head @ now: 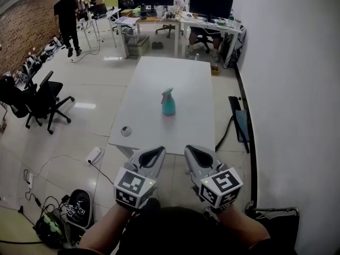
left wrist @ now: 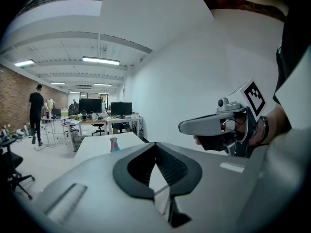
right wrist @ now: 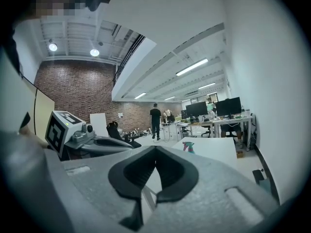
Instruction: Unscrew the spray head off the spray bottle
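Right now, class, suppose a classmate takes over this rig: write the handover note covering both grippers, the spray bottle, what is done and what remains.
Left gripper: shut, empty, held close to the body, short of the white table.
Right gripper: shut, empty, beside the left one.
Teal plastic spray bottle: upright near the middle of the table, nothing touching it; its pink spray head is on.
Done: nothing yet.
Left: reach in, steady the bottle with one gripper, probably unscrew the head with the other.
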`<action>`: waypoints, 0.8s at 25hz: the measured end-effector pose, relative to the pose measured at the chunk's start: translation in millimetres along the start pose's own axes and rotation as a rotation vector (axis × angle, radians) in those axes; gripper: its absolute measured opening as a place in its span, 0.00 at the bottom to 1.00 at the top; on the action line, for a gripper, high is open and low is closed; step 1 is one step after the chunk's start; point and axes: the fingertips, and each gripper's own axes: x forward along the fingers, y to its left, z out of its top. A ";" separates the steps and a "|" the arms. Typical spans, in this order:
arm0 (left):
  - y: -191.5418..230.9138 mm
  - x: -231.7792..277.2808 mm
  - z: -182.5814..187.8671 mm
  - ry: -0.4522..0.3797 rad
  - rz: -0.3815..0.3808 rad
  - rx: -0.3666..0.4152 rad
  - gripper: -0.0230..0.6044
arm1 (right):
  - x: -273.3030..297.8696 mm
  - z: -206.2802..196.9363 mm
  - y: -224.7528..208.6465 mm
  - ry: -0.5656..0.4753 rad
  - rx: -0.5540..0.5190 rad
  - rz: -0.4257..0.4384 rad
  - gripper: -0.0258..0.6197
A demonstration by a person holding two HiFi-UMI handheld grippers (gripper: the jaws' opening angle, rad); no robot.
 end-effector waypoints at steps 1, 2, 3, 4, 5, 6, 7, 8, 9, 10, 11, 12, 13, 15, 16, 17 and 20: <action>6.0 3.2 1.1 -0.002 -0.003 -0.002 0.06 | 5.7 1.6 -2.3 0.000 -0.002 -0.004 0.03; 12.4 6.5 2.8 -0.005 -0.005 -0.003 0.06 | 11.9 3.7 -4.8 0.000 -0.004 -0.008 0.03; 19.0 9.6 4.4 -0.008 -0.008 -0.004 0.06 | 18.4 6.5 -6.7 -0.001 -0.008 -0.011 0.03; 25.4 12.3 5.6 -0.010 -0.012 -0.004 0.06 | 25.0 9.1 -8.1 -0.002 -0.011 -0.015 0.03; 31.8 14.8 6.6 -0.012 -0.017 -0.003 0.06 | 31.6 11.0 -9.2 -0.002 -0.012 -0.019 0.03; 38.4 17.3 7.7 -0.013 -0.021 -0.002 0.06 | 38.5 12.9 -10.4 -0.002 -0.012 -0.022 0.03; 45.4 20.0 9.3 -0.015 -0.025 -0.001 0.06 | 45.6 15.3 -11.5 -0.002 -0.014 -0.026 0.03; 52.7 22.6 11.1 -0.017 -0.029 -0.002 0.06 | 52.9 18.5 -12.5 -0.002 -0.018 -0.030 0.03; 60.3 24.9 12.9 -0.018 -0.033 -0.002 0.06 | 60.3 21.9 -13.2 -0.002 -0.022 -0.035 0.03; 67.8 26.8 14.0 -0.018 -0.038 -0.002 0.06 | 67.7 24.8 -13.5 0.000 -0.022 -0.041 0.03; 75.0 28.4 14.0 -0.018 -0.044 -0.001 0.06 | 75.1 25.7 -13.7 0.003 -0.019 -0.048 0.03; 81.9 29.9 13.0 -0.016 -0.051 -0.001 0.06 | 82.4 24.8 -13.9 0.007 -0.013 -0.053 0.03; 88.4 31.4 11.3 -0.014 -0.058 -0.001 0.06 | 89.4 23.4 -14.0 0.012 -0.009 -0.058 0.03; 99.3 35.1 8.2 -0.008 -0.076 -0.003 0.06 | 101.6 25.0 -14.3 0.016 -0.012 -0.073 0.03; 103.6 36.9 7.4 -0.005 -0.086 -0.005 0.06 | 106.7 27.6 -14.4 0.016 -0.016 -0.083 0.03; 107.4 38.4 7.0 -0.003 -0.097 -0.007 0.06 | 111.3 30.0 -14.3 0.018 -0.018 -0.092 0.03; 115.9 40.9 7.1 0.005 -0.131 -0.009 0.06 | 122.3 34.0 -13.0 0.027 -0.017 -0.116 0.03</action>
